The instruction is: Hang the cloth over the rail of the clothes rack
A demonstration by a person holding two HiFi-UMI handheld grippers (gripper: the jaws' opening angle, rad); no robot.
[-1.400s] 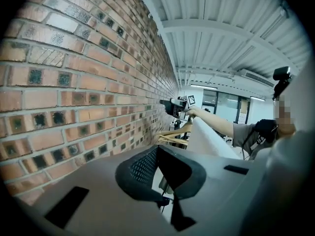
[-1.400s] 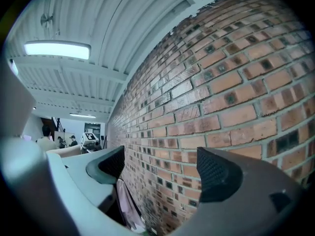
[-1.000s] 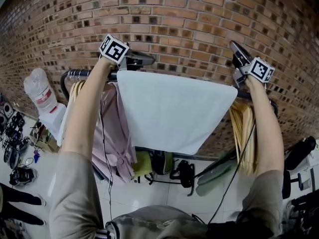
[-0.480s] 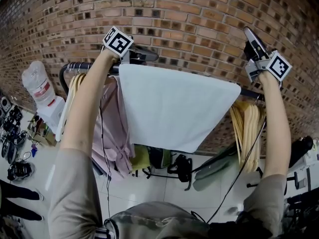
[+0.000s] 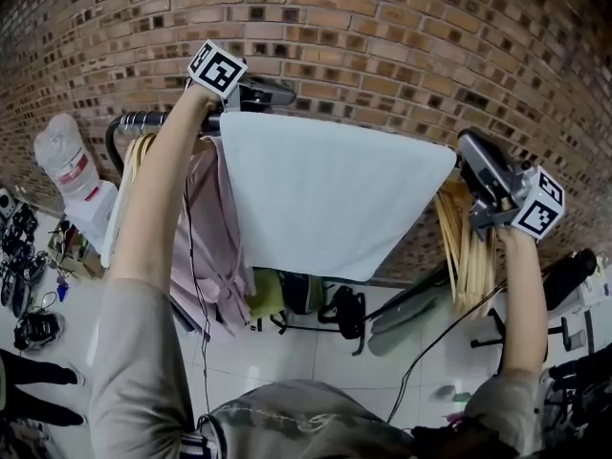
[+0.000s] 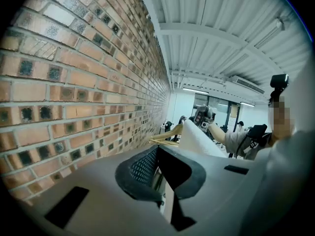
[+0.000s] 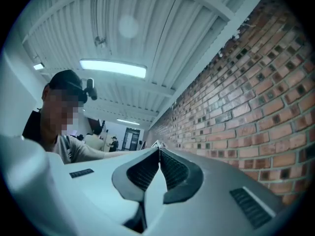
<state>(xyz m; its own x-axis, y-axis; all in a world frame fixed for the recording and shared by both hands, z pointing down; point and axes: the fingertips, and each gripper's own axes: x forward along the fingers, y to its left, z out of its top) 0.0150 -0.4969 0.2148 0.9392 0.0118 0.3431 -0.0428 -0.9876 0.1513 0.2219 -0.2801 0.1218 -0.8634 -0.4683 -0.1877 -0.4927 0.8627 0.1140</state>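
Left hand-held gripper (image 5: 284,93) clamped on cloth (image 5: 325,194) corner by rail (image 5: 143,119) | right hand-held gripper (image 5: 465,144) pinching opposite corner | brick wall (image 5: 382,36) behind

Rack rail (image 5: 143,119) carries white cloth (image 5: 325,194), pink garment (image 5: 206,228), wooden hangers (image 5: 469,247) at R end.

Rail (image 5: 143,119) mostly beneath the cloth (image 5: 325,194); wooden hangers (image 5: 466,256) partly behind the right claw (image 5: 467,143)

A loft-style workroom: brick wall (image 5: 382,46), ribbed ceiling (image 6: 221,28) with strip light (image 7: 113,68), tiled floor (image 5: 287,357).
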